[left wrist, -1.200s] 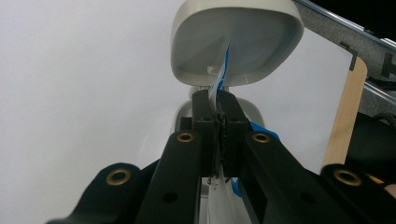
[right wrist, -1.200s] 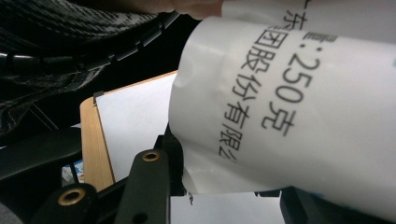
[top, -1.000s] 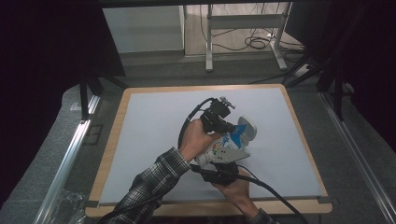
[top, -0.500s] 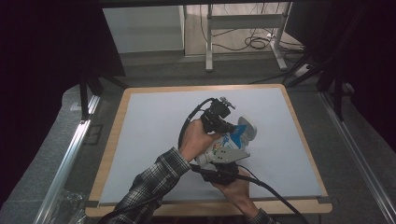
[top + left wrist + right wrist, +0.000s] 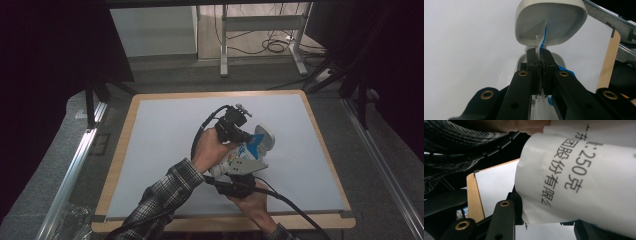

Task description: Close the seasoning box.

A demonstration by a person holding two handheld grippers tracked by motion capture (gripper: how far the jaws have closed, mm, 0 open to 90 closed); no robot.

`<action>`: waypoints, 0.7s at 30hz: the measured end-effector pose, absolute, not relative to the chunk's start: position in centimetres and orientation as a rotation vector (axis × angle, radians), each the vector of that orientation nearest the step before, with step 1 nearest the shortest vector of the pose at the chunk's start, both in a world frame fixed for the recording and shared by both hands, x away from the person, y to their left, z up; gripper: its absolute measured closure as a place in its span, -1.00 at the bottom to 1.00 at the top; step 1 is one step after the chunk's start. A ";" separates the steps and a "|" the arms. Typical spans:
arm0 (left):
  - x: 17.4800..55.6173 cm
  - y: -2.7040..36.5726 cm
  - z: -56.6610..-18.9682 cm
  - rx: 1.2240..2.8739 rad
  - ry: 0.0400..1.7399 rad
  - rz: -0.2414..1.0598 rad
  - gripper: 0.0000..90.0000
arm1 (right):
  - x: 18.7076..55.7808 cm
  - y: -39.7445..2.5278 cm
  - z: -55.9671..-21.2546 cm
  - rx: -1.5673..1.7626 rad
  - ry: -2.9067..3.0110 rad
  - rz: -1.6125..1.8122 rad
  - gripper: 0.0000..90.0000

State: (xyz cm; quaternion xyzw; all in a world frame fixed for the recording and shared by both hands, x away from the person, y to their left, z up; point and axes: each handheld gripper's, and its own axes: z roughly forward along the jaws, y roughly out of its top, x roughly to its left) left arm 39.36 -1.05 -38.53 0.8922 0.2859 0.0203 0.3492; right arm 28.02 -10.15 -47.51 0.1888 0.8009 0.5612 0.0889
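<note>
Both grippers on one pouch (image 5: pixel 239 154), mid-table (image 5: pixel 165 125), right of centre.

Left gripper (image 5: pixel 541 65): jaws nearly closed, pinching thin blue-and-white strip (image 5: pixel 544 37) running up into grey flip cap (image 5: pixel 550 22). Right gripper (image 5: pixel 544 220): jaws spread around white pouch body, pressed against it at both sides. Print on pouch, sideways: "250克", below it "股份有限", rest cut off. Brand unreadable. Blue graphics on pouch in high view, too small to read.
</note>
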 end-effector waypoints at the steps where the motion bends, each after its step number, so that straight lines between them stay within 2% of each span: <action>1: 39.4 -1.1 -38.5 2.312 0.741 0.052 0.95 | 28.0 -10.1 -47.5 0.562 2.382 1.672 0.43; 21: 39.4 -1.1 -38.6 2.312 0.742 0.050 0.95 | 28.0 -10.1 -47.4 0.558 2.376 1.672 0.43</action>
